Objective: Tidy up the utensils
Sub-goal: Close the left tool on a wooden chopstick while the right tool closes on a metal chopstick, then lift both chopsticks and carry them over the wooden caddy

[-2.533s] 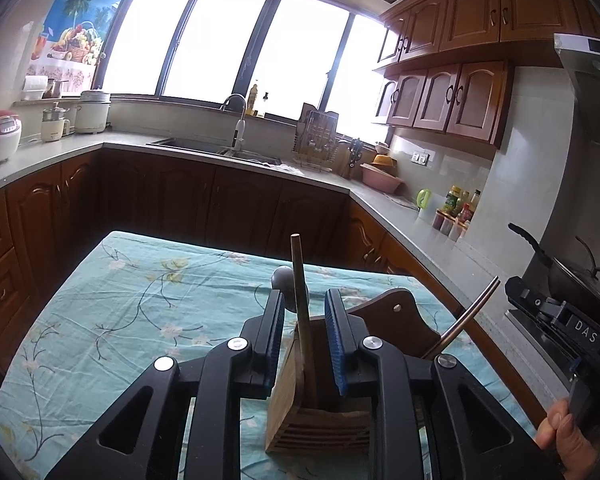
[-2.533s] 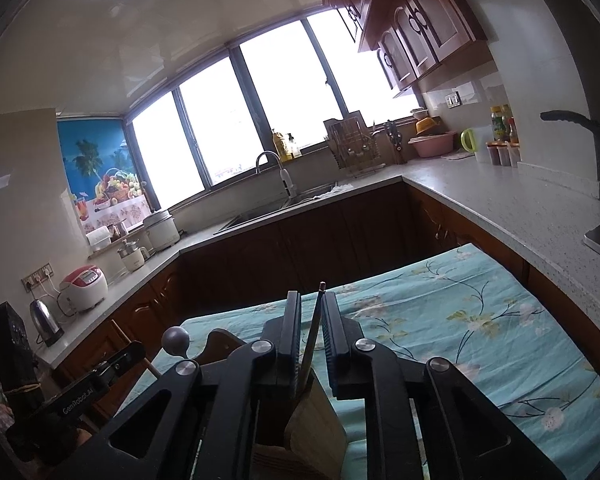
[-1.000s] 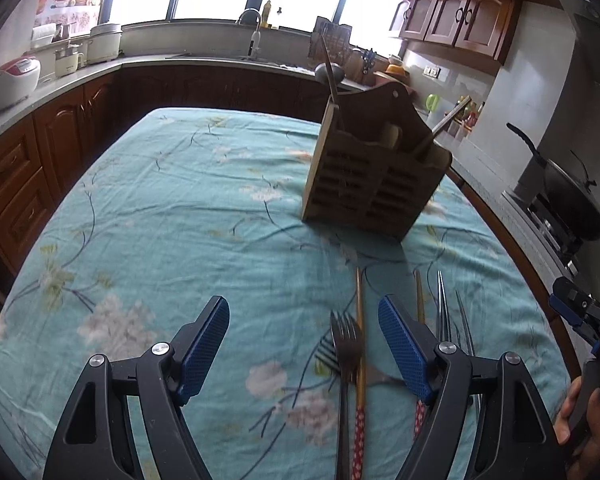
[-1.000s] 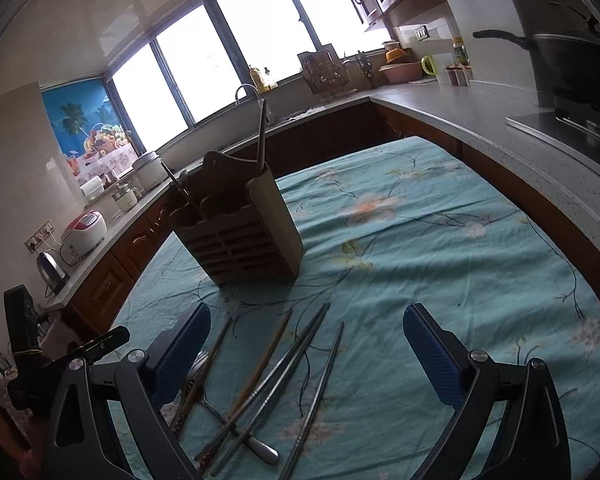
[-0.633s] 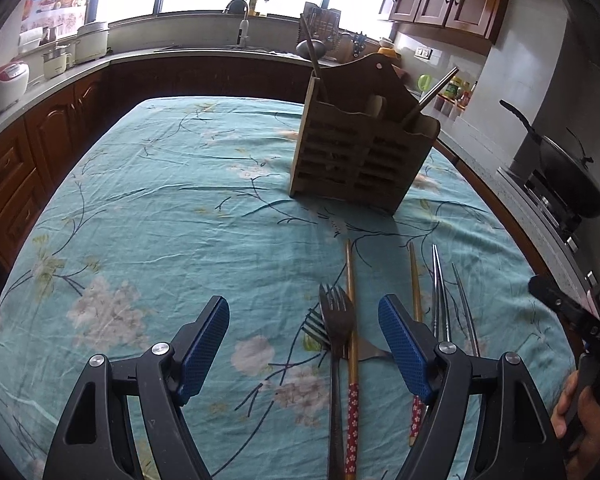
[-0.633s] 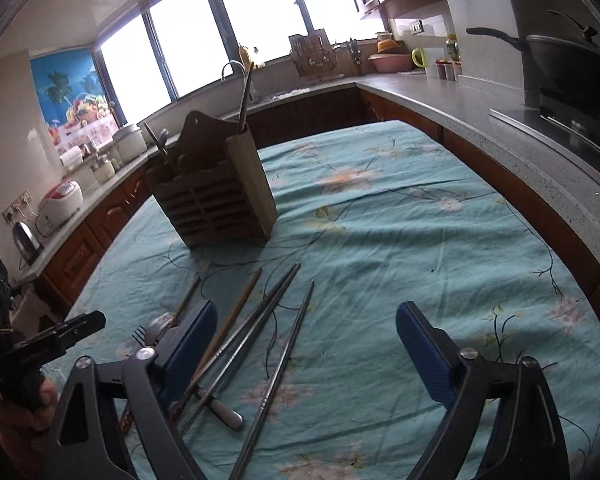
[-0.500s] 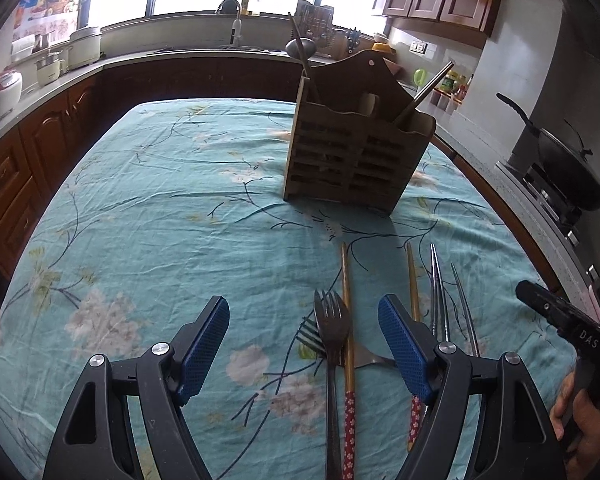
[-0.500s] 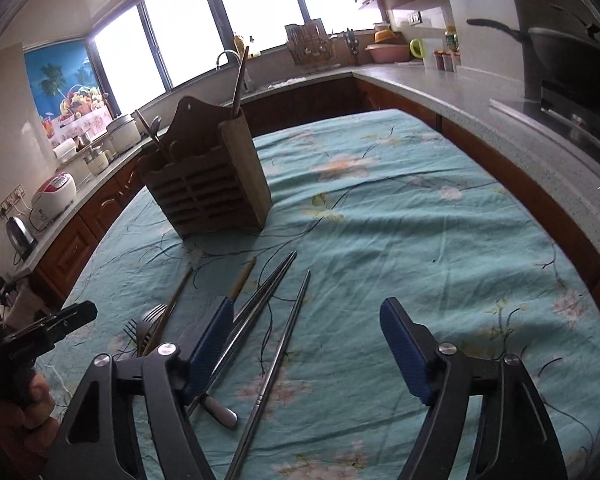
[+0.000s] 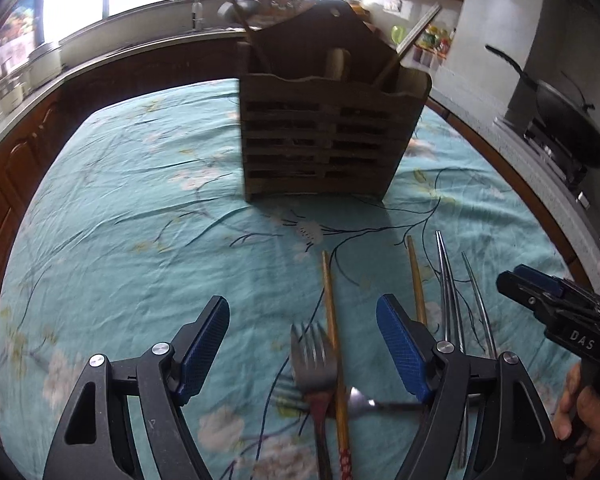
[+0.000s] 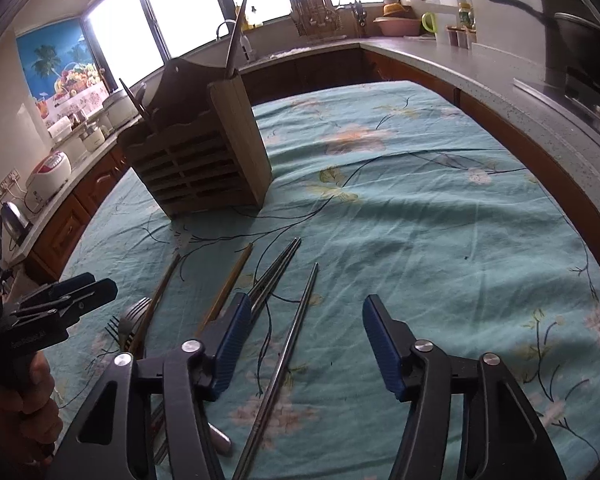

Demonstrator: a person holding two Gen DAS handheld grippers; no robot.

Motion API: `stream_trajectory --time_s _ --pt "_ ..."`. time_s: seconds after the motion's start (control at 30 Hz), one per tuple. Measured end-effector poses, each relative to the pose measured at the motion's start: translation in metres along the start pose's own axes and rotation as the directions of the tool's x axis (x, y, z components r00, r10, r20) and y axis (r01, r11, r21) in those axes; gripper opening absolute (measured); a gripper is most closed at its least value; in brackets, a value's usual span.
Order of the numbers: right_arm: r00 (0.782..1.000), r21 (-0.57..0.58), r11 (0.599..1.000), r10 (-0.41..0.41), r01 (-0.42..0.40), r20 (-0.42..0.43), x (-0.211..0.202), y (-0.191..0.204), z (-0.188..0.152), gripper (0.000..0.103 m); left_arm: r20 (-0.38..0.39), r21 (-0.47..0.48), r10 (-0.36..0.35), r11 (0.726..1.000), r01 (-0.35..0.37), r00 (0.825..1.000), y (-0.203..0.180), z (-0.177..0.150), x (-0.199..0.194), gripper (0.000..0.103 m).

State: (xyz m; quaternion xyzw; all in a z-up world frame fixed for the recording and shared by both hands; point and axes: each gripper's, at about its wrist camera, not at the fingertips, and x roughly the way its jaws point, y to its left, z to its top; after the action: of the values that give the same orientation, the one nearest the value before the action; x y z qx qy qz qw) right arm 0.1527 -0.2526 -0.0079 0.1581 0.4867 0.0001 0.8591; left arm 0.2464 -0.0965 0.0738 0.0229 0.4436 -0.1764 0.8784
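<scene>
Kitchen cabinets ring a desk [image 9: 120, 200] under a teal flowered cloth, with a wooden utensil holder [image 9: 324, 136] standing at its far side. Near it lie a fork [image 9: 314, 360], wooden chopsticks [image 9: 332, 320] and metal chopsticks [image 10: 292, 340]. The left gripper [image 9: 302, 350] hangs released, fork and one wooden chopstick between its fingers. The right gripper [image 10: 300, 344], its jaws just narrowing yet still unclenched, straddles a single metal chopstick.

We note the slatted wooden holder [image 9: 328, 136] upright on the worktop, a ladle and chopsticks standing in it. Near its front lie a fork [image 9: 314, 364], two wooden chopsticks [image 9: 332, 320] and steel chopsticks [image 10: 296, 328], roughly parallel.
</scene>
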Motion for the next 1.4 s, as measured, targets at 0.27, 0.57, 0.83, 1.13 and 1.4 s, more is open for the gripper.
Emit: stream_trajectory --time_s 0.27,0.57,0.83,1.13,1.4 --pt "0.996 -0.038 0.999 -0.034 0.031 -0.083 0.036 0.002 0.01 0.036 -0.078 0.086 0.007 0.996 0.0 0.997 -0.01 0.027 0.047 0.057" --pt "0.989 -0.183 0.98 -0.102 0.081 -0.108 0.058 0.019 0.013 0.028 -0.117 0.172 0.017 0.985 0.003 0.993 -0.031 0.028 0.08 0.018" --pt "0.992 -0.171 0.984 -0.074 0.056 -0.102 0.059 0.017 0.014 0.008 -0.112 0.154 -0.016 0.988 0.033 0.994 -0.031 0.03 0.083 0.004" --pt "0.992 -0.037 0.994 0.097 -0.1 -0.076 0.03 0.002 0.022 0.004 -0.005 0.074 -0.091 0.993 0.091 0.996 -0.018 0.024 0.019 0.004" --pt "0.985 -0.039 0.985 0.168 -0.166 0.033 -0.021 0.012 0.038 0.004 0.104 -0.015 -0.126 0.992 0.128 0.987 0.01 0.005 -0.054 0.004"
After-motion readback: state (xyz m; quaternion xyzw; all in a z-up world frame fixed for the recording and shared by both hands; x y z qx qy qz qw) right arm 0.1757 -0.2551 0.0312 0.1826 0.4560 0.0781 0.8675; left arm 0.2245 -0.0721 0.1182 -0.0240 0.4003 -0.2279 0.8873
